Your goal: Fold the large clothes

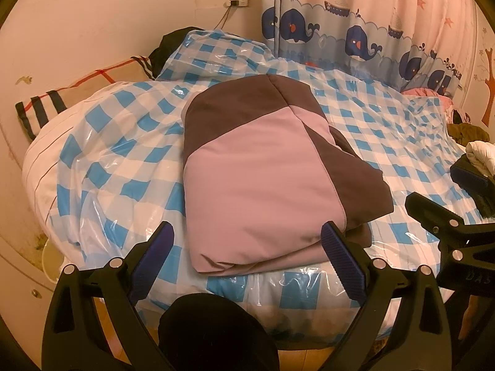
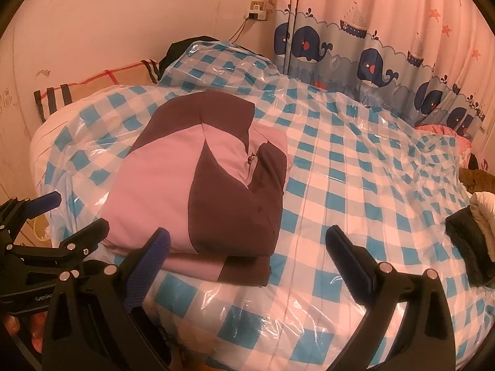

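A pink and dark brown garment [image 1: 263,179] lies folded into a thick rectangle on the blue and white checked plastic sheet [image 1: 130,154] that covers the bed. My left gripper [image 1: 247,241] is open at the garment's near edge, holding nothing. In the right wrist view the same garment [image 2: 198,185] sits left of centre. My right gripper [image 2: 247,244] is open over the bare sheet [image 2: 355,185] just right of the garment's near corner, empty. Each gripper shows at the edge of the other's view: the right gripper [image 1: 454,194] and the left gripper [image 2: 52,213].
A striped pillow [image 1: 62,99] lies at the bed's far left by the wall. A whale-print curtain [image 1: 355,37] hangs behind. Dark and white clothes [image 2: 476,225] are piled at the right edge. A socket with a cable [image 1: 236,0] is on the wall.
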The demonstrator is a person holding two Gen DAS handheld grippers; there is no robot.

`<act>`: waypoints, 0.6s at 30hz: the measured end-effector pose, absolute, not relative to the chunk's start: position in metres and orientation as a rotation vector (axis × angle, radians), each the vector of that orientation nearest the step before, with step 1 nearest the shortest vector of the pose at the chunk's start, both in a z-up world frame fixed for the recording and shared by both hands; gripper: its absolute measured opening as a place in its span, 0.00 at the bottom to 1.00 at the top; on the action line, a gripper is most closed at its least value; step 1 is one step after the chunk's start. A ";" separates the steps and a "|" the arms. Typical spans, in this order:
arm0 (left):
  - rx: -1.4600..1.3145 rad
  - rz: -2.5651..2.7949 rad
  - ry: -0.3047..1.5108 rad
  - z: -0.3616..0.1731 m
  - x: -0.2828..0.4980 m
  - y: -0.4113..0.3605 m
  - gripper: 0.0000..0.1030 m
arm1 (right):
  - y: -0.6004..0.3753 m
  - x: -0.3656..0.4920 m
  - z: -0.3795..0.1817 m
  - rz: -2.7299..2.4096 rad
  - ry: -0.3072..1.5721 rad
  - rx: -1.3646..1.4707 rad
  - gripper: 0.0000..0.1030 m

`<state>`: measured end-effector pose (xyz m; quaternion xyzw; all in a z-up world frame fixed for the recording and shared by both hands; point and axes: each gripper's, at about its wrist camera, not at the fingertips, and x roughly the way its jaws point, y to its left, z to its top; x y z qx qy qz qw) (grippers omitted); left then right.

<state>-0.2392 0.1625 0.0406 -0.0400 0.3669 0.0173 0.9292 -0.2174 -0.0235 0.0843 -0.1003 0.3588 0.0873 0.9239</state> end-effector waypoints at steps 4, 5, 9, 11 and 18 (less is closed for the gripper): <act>-0.082 0.037 0.751 0.041 -0.239 0.162 0.89 | -0.023 -0.218 0.084 0.181 0.735 -0.206 0.93; -0.080 0.040 0.751 0.041 -0.239 0.162 0.89 | -0.023 -0.218 0.085 0.180 0.734 -0.206 0.93; -0.080 0.044 0.778 0.040 -0.236 0.165 0.90 | -0.023 -0.217 0.085 0.182 0.733 -0.208 0.93; -0.069 0.051 0.796 0.040 -0.233 0.166 0.90 | -0.022 -0.218 0.085 0.180 0.733 -0.209 0.93; 0.006 0.061 0.763 0.048 -0.229 0.163 0.93 | -0.022 -0.218 0.085 0.179 0.731 -0.207 0.93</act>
